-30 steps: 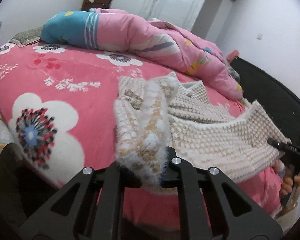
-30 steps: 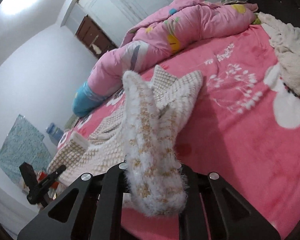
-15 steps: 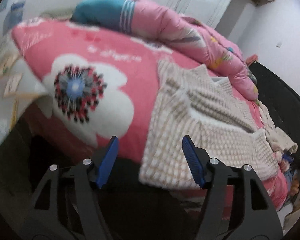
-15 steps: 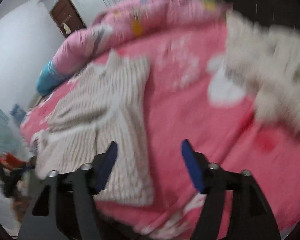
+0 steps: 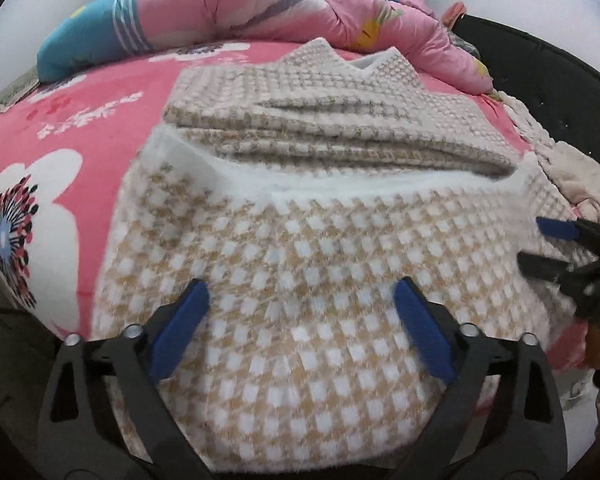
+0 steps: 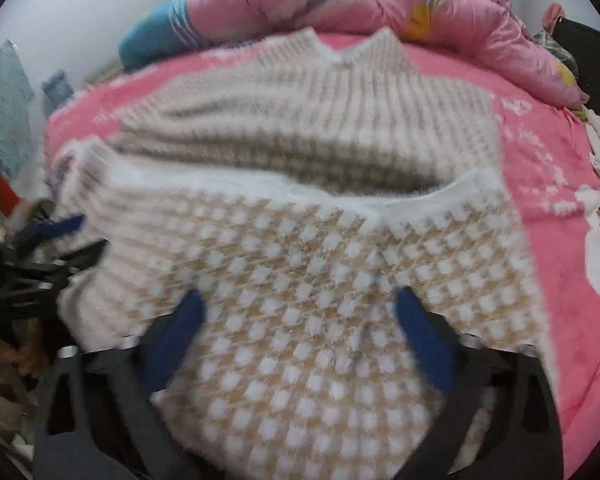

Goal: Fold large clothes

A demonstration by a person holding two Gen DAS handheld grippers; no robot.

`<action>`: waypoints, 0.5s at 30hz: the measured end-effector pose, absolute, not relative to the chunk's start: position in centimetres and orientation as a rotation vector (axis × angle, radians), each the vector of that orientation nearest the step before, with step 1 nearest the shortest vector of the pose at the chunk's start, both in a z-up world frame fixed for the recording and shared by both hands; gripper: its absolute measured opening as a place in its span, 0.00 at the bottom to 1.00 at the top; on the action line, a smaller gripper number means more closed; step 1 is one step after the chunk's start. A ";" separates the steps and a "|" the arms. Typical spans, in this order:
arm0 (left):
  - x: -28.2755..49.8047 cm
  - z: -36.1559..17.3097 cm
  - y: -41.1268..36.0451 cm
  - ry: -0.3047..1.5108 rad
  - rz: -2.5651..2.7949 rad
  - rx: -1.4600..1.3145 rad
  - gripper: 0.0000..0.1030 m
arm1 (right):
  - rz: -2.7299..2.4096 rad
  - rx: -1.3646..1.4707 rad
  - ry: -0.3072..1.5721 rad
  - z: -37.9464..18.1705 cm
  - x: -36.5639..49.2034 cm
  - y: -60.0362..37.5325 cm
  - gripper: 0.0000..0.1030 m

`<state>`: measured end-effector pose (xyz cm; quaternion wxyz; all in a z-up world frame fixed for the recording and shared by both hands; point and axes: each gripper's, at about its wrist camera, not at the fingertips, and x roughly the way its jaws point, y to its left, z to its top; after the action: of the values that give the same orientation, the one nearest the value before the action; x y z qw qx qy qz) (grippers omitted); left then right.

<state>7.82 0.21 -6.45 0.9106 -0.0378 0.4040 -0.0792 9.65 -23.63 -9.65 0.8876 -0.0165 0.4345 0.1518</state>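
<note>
Left gripper (image 5: 302,330) wide apart, blue pads (image 5: 178,330) spread over the near part of the checked sweater (image 5: 320,240), nothing pinched between them; jaws just been opening, the knit lying under and ahead of them rather than gripped. Same on the right gripper (image 6: 296,336): spread to the full, just been opening, blue pads (image 6: 424,344) standing apart over the checked cloth, no pinch to be seen. Both angled steeply down toward the near edge of the bed (image 5: 100,120), side by side, each showing at the rim of the other's view with its jaws apart too. Sweater lying flat on the pink flowered sheet, neckline away toward the rolled pink quilt (image 5: 260,4), bottom part doubled up so a white hem band crosses the middle over the beige-checked upper half. Reads as a release just after one lengthwise fold, with a further fold probably left to do. Next move likely calls for picking fresh grip points at an edge or corner and closing on both layers together, not the top layer alone, then carrying them across evenly. Right view blurred, so exact contact with the cloth not clear.
</note>
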 end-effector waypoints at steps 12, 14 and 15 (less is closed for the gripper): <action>7.9 -6.6 -0.2 0.849 -0.179 -0.044 0.92 | 0.341 0.010 0.888 -9.8 9.1 -24.8 0.94; 7.9 -6.5 -0.2 0.847 -0.194 -0.040 0.92 | 0.349 0.001 0.899 -9.6 9.0 -24.7 0.94; 8.1 -6.3 -0.3 0.845 -0.199 -0.038 0.92 | 0.349 0.000 0.916 -9.4 9.0 -24.8 0.94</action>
<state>8.07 -0.33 -6.34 0.9070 -0.0186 0.4094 -0.0965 9.04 -24.79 -9.36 0.8823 0.0000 0.4398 0.1678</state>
